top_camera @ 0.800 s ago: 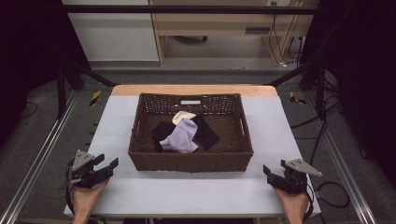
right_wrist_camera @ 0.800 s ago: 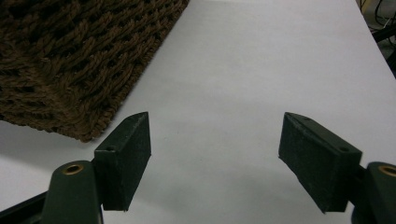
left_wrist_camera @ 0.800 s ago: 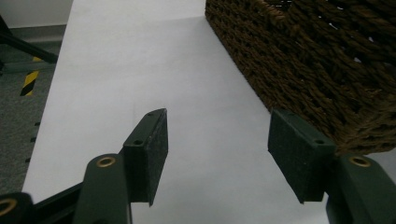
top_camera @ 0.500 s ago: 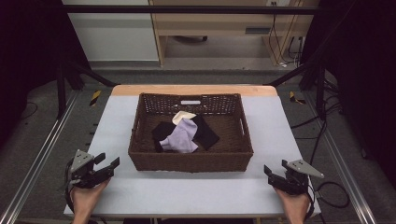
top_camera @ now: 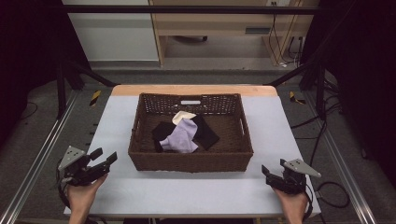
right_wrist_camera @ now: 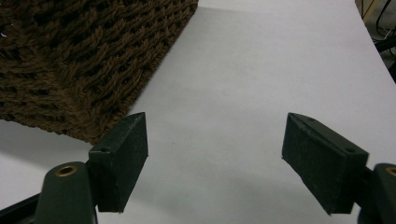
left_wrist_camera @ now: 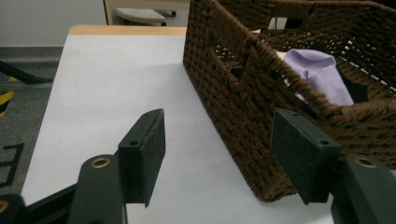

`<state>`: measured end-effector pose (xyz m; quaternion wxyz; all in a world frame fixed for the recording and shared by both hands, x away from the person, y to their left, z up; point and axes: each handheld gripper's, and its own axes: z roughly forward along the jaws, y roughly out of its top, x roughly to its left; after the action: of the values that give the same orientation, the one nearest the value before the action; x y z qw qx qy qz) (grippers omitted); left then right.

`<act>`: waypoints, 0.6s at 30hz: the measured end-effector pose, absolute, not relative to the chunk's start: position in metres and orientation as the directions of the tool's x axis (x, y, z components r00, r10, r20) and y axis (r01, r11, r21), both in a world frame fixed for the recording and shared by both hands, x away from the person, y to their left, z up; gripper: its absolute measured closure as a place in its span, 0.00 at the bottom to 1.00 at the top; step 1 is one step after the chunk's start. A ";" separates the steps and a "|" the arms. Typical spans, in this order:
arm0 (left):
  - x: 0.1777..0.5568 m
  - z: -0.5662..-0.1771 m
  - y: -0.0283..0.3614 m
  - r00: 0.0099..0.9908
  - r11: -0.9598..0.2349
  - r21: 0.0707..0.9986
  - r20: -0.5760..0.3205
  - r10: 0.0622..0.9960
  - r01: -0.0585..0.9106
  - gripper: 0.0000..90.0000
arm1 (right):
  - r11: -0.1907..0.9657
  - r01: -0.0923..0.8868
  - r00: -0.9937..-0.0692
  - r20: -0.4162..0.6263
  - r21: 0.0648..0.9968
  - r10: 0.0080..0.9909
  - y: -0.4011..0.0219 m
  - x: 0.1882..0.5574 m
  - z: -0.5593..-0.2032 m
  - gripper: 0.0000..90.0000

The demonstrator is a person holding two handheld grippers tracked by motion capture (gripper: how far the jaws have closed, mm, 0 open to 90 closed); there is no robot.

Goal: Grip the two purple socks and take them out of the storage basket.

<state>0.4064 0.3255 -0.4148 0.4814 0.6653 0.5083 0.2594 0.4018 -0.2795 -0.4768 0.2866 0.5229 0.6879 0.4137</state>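
Left tongs [top_camera: 105,159] have edged up off the near-left tabletop [top_camera: 116,116] toward the wicker basket [top_camera: 190,162], jaws wide and empty; right tongs [top_camera: 273,173] unchanged near-right, also wide; lilac cloth [top_camera: 181,137] sits untouched mid-basket, so probably a pick starting.

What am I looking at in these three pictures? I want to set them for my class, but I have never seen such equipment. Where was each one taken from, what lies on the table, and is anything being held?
A person sits at a white table, holding a two-jawed tool in each hand: the left hand-held gripper and the right hand-held gripper. One picture comes from a fixed camera overhead. The other two come from cameras riding on the grippers, looking out between their black jaws. On the table stands a brown wicker basket holding a lilac cloth, a black cloth and a cream cloth. Both grippers are open and hold nothing.
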 end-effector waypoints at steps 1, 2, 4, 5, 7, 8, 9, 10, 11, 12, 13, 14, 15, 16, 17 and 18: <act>0.406 -0.413 0.325 0.351 -0.018 0.907 -0.144 0.925 0.420 0.38 | 0.110 0.481 -0.288 0.038 0.870 0.957 -0.279 0.402 -0.477 0.25; 0.406 -0.411 0.325 0.352 -0.014 0.911 -0.146 0.925 0.412 0.37 | 0.110 0.478 -0.287 0.037 0.871 0.957 -0.280 0.402 -0.476 0.25; 0.405 -0.408 0.325 0.353 -0.007 0.920 -0.143 0.925 0.393 0.37 | 0.109 0.479 -0.286 0.037 0.871 0.957 -0.280 0.402 -0.477 0.25; 0.405 -0.406 0.325 0.355 -0.004 0.920 -0.147 0.923 0.392 0.37 | 0.105 0.481 -0.286 0.042 0.871 0.957 -0.280 0.402 -0.477 0.25; 0.405 -0.403 0.325 0.363 0.003 0.922 -0.156 0.919 0.387 0.37 | 0.102 0.477 -0.286 0.044 0.873 0.957 -0.280 0.402 -0.478 0.25; 0.406 -0.401 0.324 0.366 0.004 0.922 -0.158 0.917 0.388 0.37 | 0.101 0.475 -0.284 0.043 0.874 0.958 -0.281 0.402 -0.478 0.25; 0.406 -0.399 0.324 0.368 0.002 0.924 -0.155 0.917 0.383 0.36 | 0.103 0.469 -0.281 0.038 0.877 0.959 -0.281 0.402 -0.479 0.25; 0.406 -0.397 0.323 0.369 0.000 0.926 -0.151 0.917 0.378 0.36 | 0.102 0.468 -0.279 0.037 0.878 0.959 -0.281 0.402 -0.479 0.25; 0.406 -0.395 0.323 0.371 -0.003 0.926 -0.148 0.917 0.377 0.36 | 0.102 0.468 -0.279 0.037 0.878 0.960 -0.281 0.402 -0.479 0.25; 0.407 -0.393 0.322 0.374 -0.003 0.926 -0.149 0.915 0.377 0.36 | 0.102 0.468 -0.277 0.036 0.878 0.960 -0.281 0.403 -0.480 0.24; 0.408 -0.391 0.321 0.378 -0.002 0.925 -0.153 0.913 0.379 0.36 | 0.101 0.473 -0.275 0.037 0.875 0.961 -0.281 0.403 -0.481 0.24; 0.409 -0.389 0.321 0.382 -0.004 0.926 -0.152 0.911 0.377 0.36 | 0.102 0.477 -0.271 0.036 0.873 0.962 -0.281 0.404 -0.482 0.24; 0.409 -0.388 0.319 0.385 -0.008 0.926 -0.149 0.911 0.377 0.36 | 0.104 0.479 -0.270 0.033 0.872 0.962 -0.281 0.404 -0.482 0.24; 0.411 -0.386 0.317 0.386 -0.011 0.926 -0.146 0.911 0.377 0.35 | 0.105 0.482 -0.270 0.034 0.870 0.962 -0.281 0.404 -0.482 0.24; 0.411 -0.385 0.316 0.390 -0.015 0.926 -0.144 0.909 0.378 0.35 | 0.109 0.478 -0.271 0.028 0.871 0.962 -0.281 0.405 -0.483 0.24; 0.413 -0.383 0.314 0.395 -0.019 0.925 -0.143 0.908 0.379 0.35 | 0.111 0.479 -0.271 0.027 0.871 0.962 -0.281 0.405 -0.483 0.24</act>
<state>0.4129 0.3142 -0.3834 0.5059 0.6644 0.4841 0.2612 0.4045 -0.2808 -0.4829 0.2950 0.5267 0.6843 0.4090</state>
